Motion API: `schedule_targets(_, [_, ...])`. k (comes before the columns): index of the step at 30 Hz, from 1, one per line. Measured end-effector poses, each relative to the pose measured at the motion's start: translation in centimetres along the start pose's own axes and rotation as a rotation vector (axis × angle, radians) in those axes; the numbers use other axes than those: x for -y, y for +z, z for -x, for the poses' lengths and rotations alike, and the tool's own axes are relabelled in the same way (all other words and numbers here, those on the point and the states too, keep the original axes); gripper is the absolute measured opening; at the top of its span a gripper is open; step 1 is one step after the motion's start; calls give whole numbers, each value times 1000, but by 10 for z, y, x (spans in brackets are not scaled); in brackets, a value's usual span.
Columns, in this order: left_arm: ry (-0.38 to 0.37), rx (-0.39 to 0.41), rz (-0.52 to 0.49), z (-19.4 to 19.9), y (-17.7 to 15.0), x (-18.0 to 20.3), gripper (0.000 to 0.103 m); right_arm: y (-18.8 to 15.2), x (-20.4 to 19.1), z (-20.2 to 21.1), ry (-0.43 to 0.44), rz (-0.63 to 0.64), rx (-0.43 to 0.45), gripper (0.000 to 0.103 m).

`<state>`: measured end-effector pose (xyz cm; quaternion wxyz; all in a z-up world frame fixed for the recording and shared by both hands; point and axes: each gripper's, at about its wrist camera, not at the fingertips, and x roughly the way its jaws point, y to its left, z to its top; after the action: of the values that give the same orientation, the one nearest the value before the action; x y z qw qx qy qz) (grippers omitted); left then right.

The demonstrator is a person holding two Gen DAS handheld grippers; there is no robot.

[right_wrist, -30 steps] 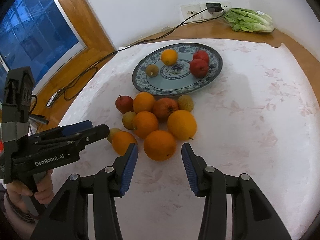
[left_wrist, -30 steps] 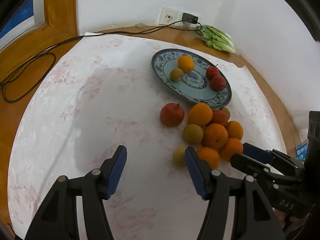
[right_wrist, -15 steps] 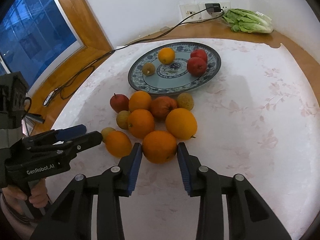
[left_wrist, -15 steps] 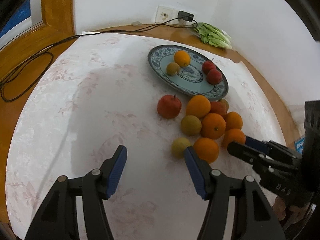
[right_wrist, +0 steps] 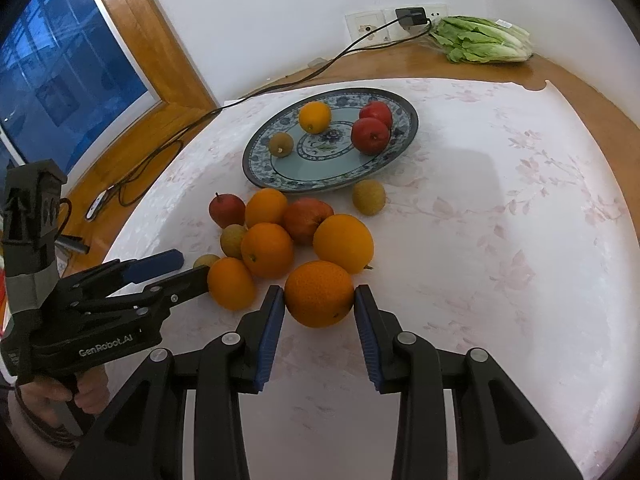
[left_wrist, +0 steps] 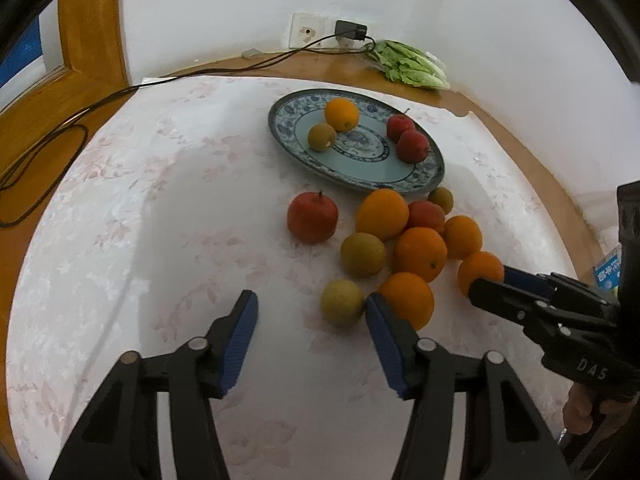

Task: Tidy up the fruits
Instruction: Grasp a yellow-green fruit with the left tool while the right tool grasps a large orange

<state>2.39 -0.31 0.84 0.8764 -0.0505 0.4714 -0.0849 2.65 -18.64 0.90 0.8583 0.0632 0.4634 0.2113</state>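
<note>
The right gripper has both pads pressed on the nearest orange, which rests on the tablecloth at the front of the loose fruit pile. The left gripper is closing with nothing held; a small yellow-green fruit lies just inside its right finger. Step in hand: picking up fruit for the plate, which already carries four pieces. Next move, as judged: lift the orange clear of its neighbours and carry it to the plate.
</note>
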Motion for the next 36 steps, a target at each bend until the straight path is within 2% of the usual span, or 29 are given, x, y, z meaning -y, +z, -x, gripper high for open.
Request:
schedule_targets(4, [-27,-1,-18,-2,0,5,42,0,1,-1,1,-4,-3,37])
schedule_targets(9, [-56,1,-31,-4,0,10,24,-1,1,0,5,-4,-3,37])
schedule_targets(25, [-59,33,-2,11,5,2,24,2,-2,10,12,4,22,37])
schedule_targets(36, [-59,76,3,22,22,3,24,10,-11,20,23,37,47,37])
